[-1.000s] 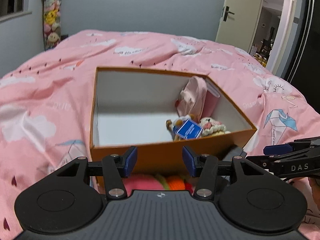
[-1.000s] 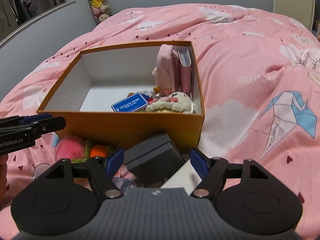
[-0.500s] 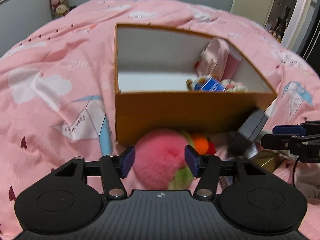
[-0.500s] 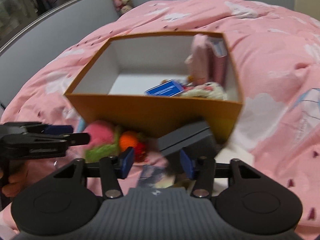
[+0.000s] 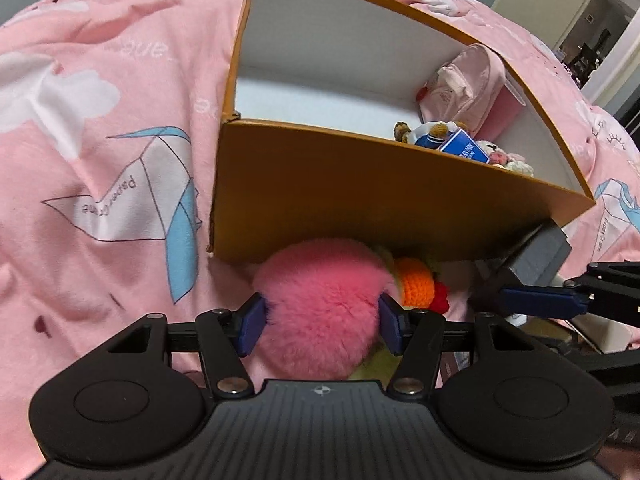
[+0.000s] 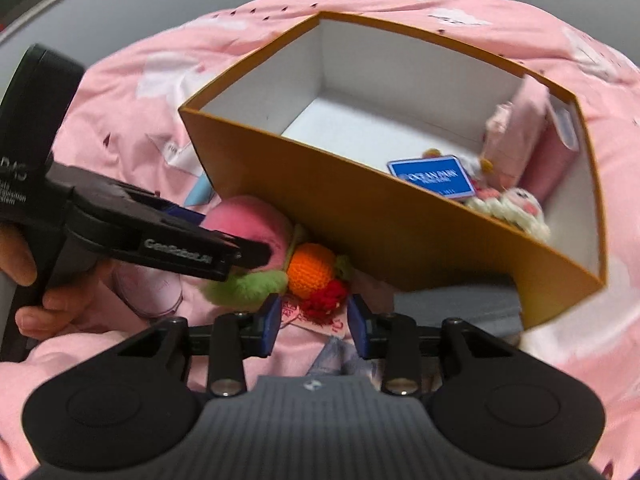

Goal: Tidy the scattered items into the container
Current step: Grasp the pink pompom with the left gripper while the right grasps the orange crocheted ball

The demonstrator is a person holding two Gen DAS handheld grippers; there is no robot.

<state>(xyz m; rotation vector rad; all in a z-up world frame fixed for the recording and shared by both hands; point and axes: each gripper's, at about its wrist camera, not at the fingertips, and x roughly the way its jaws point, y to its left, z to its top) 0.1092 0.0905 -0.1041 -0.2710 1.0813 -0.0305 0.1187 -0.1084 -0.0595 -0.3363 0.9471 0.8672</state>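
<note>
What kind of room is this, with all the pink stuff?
Most likely a bedroom. A pink duvet printed with clouds and paper cranes covers a bed, an orange box of toys sits on it, and a doorway opens beyond.

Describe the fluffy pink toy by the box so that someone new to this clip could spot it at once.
Find the orange cardboard box on the pink bedspread. On the bedding against its near wall lies the fluffy pink toy, between the open jaws of the left gripper. It is the only furry, round, plain pink item; the orange crochet piece beside it is knitted and smaller.
</note>
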